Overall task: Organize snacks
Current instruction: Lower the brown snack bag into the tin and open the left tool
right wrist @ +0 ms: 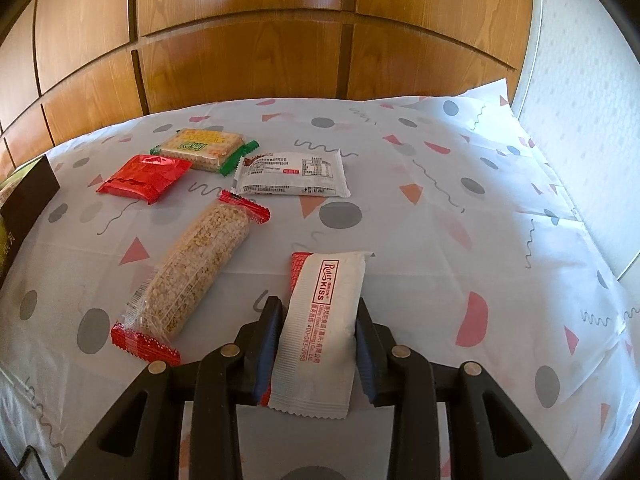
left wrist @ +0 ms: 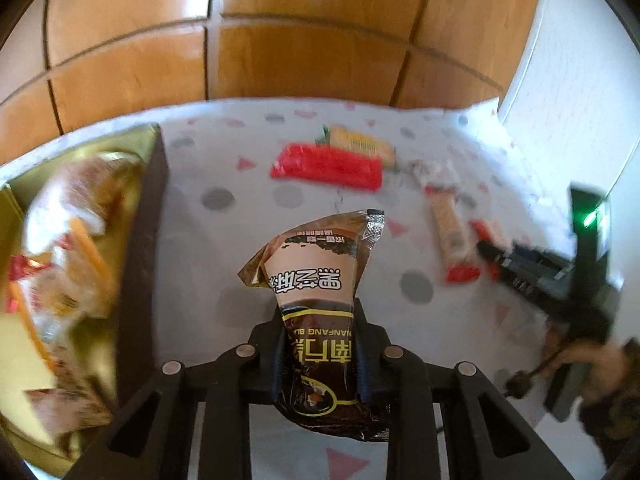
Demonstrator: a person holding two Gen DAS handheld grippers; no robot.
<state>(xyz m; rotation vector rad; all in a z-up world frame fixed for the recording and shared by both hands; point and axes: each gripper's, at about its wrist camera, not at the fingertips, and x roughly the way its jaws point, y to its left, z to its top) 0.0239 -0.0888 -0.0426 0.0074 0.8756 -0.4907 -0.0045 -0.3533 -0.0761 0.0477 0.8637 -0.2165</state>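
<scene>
My left gripper [left wrist: 318, 312] is shut on a brown snack packet [left wrist: 316, 276] and holds it above the table, just right of a gold-lined box [left wrist: 148, 216] that holds several snacks. My right gripper [right wrist: 318, 312] is shut on a white "Kiss" snack bar [right wrist: 324, 320] low over the tablecloth; it also shows in the left wrist view [left wrist: 532, 276]. On the cloth lie a grain bar [right wrist: 196, 268], a red packet [right wrist: 146, 178], a cracker pack [right wrist: 204, 150] and a white packet [right wrist: 292, 174].
The table has a white patterned cloth [right wrist: 440, 208]. Wooden cabinet doors [right wrist: 248, 52] stand behind it and a pale wall [right wrist: 580, 92] is at the right. The box's dark corner [right wrist: 28, 196] shows at the left edge of the right wrist view.
</scene>
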